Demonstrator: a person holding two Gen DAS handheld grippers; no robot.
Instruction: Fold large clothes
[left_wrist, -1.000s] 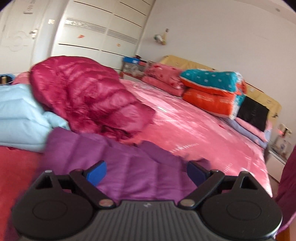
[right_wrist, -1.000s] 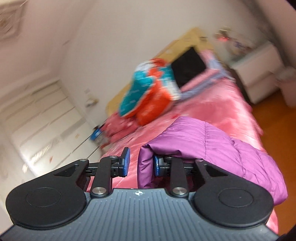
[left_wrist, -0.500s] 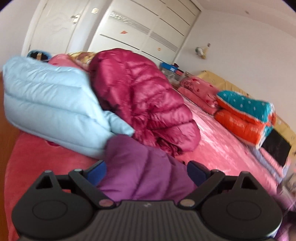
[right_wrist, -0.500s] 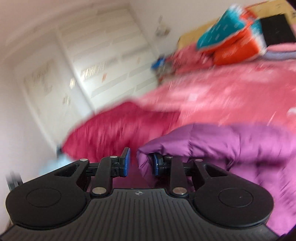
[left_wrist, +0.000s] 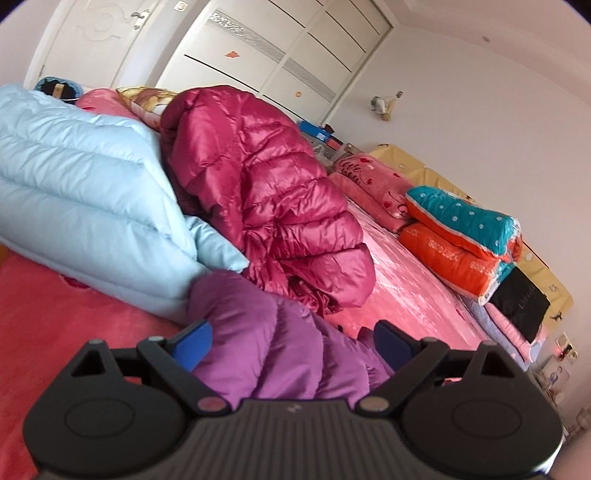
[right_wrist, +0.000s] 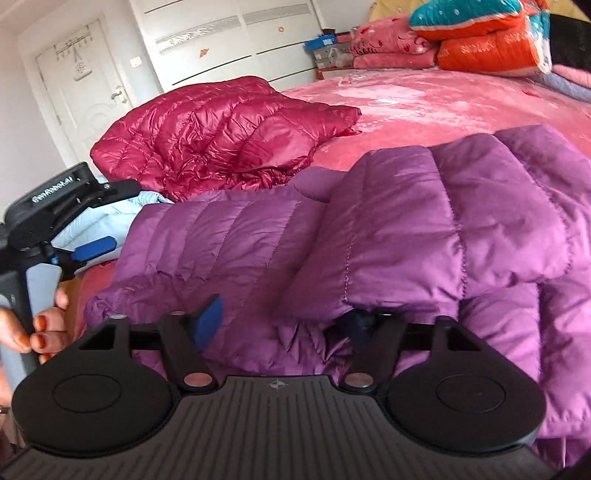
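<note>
A purple puffer jacket (right_wrist: 406, 229) lies folded over on the pink bed, close to the near edge. It also shows in the left wrist view (left_wrist: 273, 343). My right gripper (right_wrist: 284, 325) is open, its fingers wide apart with the jacket's folded edge lying between them. My left gripper (left_wrist: 291, 343) is open, its blue pads on either side of a bulge of the jacket; it also shows in the right wrist view (right_wrist: 92, 247), held beside the jacket's left end.
A crimson puffer jacket (left_wrist: 266, 199) and a light blue one (left_wrist: 81, 199) lie heaped on the bed behind the purple one. Folded quilts (left_wrist: 461, 240) are stacked at the headboard. The pink bedspread (right_wrist: 424, 99) stretches beyond. Wardrobe and door stand behind.
My right gripper has opened and let go of the purple jacket's edge, which now lies folded over on the bed. My left gripper stayed open and swung left.
</note>
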